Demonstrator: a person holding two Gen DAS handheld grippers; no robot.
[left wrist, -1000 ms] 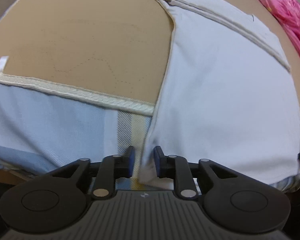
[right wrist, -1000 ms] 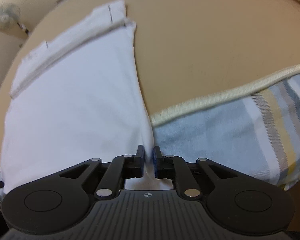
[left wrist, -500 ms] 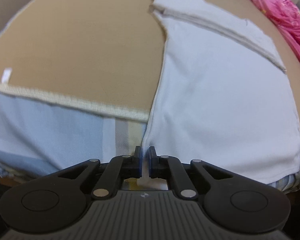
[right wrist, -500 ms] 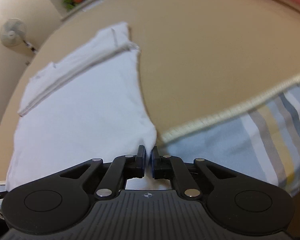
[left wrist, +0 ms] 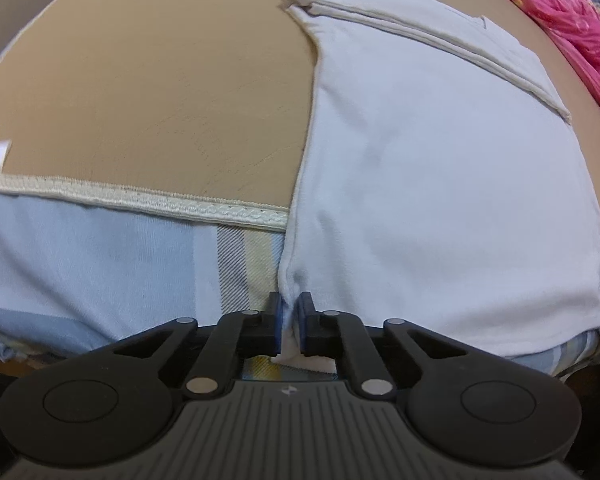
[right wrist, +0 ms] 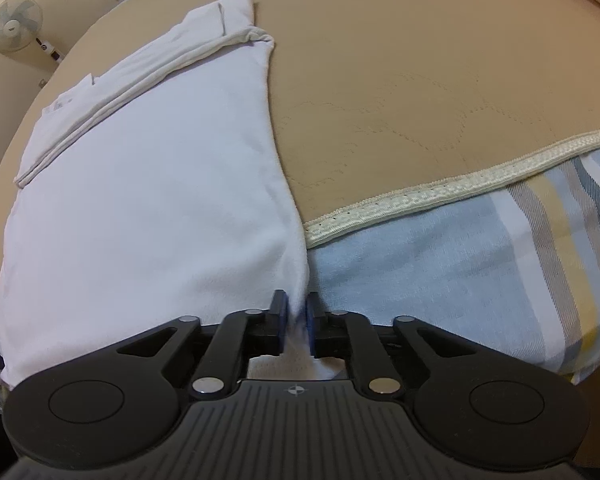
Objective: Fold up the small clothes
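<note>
A small white garment [left wrist: 440, 168] lies flat on a tan mattress [left wrist: 160, 80], its sleeves folded in at the far end. Its near hem hangs over the mattress edge. My left gripper [left wrist: 289, 310] is shut on the garment's near left corner. In the right wrist view the same white garment [right wrist: 152, 184] fills the left half, and my right gripper [right wrist: 296, 314] is shut on its near right corner. White cloth shows pinched between both pairs of blue pads.
A cream braided trim [left wrist: 140, 200] runs along the mattress edge above a blue, yellow and grey striped sheet [right wrist: 480, 252]. A pink cloth pile [left wrist: 560, 12] lies at the far right. A wall fan [right wrist: 15, 24] stands beyond the bed.
My left gripper closed from open onto the garment's left corner. Both grippers then shifted slightly with the hem held; the right stayed shut on its corner.
</note>
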